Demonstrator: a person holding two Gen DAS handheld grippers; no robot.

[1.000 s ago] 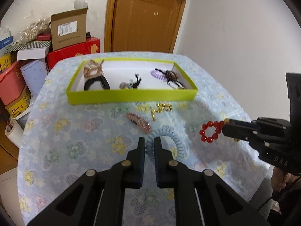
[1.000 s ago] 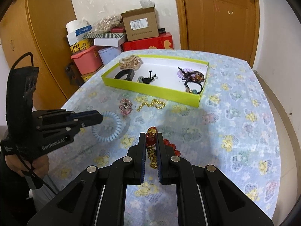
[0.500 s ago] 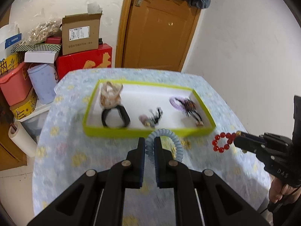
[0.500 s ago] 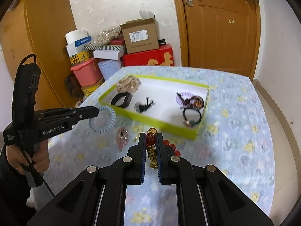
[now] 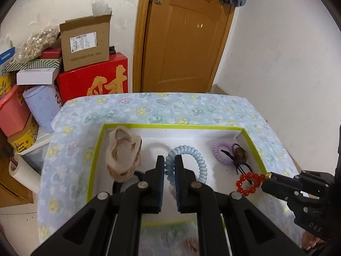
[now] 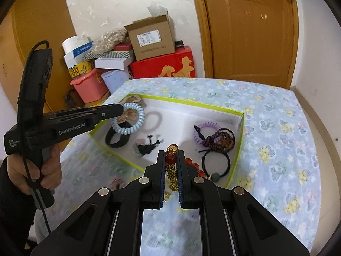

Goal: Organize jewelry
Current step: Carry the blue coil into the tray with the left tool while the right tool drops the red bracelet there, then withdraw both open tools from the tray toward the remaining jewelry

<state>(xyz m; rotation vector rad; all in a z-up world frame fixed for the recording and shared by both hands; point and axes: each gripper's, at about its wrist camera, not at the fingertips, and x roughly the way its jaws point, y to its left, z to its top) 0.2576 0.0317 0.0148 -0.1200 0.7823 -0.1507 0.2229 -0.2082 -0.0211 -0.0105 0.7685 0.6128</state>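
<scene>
My left gripper (image 5: 169, 160) is shut on a light blue spiral hair tie (image 5: 199, 162) and holds it above the left half of the green-rimmed white tray (image 5: 170, 125). It also shows in the right wrist view (image 6: 121, 109), with the spiral tie (image 6: 136, 121) hanging off its tips. My right gripper (image 6: 171, 154) is shut on a red bead bracelet (image 6: 170, 160) with a gold charm, held over the tray's near edge (image 6: 119, 155). In the left wrist view the right gripper (image 5: 269, 176) carries the red bracelet (image 5: 248, 183) at the tray's right side.
The tray holds a beige claw clip (image 5: 123, 153), a purple spiral tie (image 6: 204, 130), a brown bead bracelet (image 6: 223, 140), black hair ties (image 6: 215, 162) and a small black clip (image 6: 147, 147). Boxes (image 6: 153, 36) and a door (image 6: 249, 29) stand behind the floral-clothed table (image 6: 277, 128).
Both grippers moved forward with their items, from over the tablecloth to above the tray. The blue tie and the red bracelet have been lifted off the table.
</scene>
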